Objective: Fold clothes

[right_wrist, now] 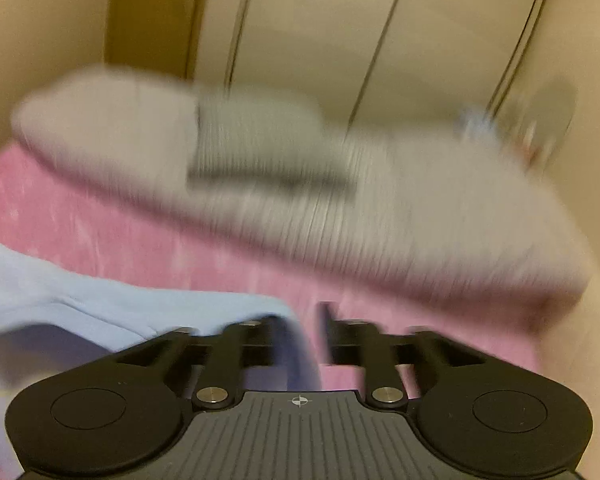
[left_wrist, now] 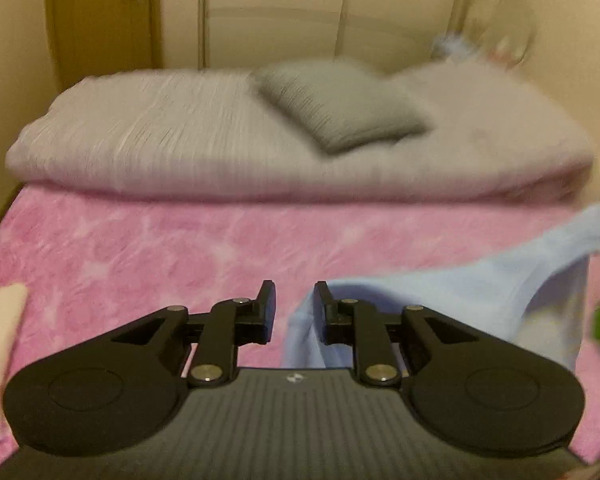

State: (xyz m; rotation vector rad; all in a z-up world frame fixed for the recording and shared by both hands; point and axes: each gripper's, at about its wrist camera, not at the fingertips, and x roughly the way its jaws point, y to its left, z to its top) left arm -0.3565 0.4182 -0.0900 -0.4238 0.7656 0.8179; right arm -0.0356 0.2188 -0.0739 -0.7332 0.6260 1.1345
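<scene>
Writing: none readable
Blue garment: slack across pink bed, stretched between both grippers
Left gripper: jaws spread, cloth between
Right gripper: jaws spread, cloth between

Left gripper, matte black linkage fingers, silver pivot screws; ribbed grey body, small white emblem; right gripper alike

Garment on bedspread; pillow apparently atop quilt behind.

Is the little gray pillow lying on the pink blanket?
No, the gray pillow lies on top of the folded pale quilt at the far end, not on the pink blanket.
</scene>
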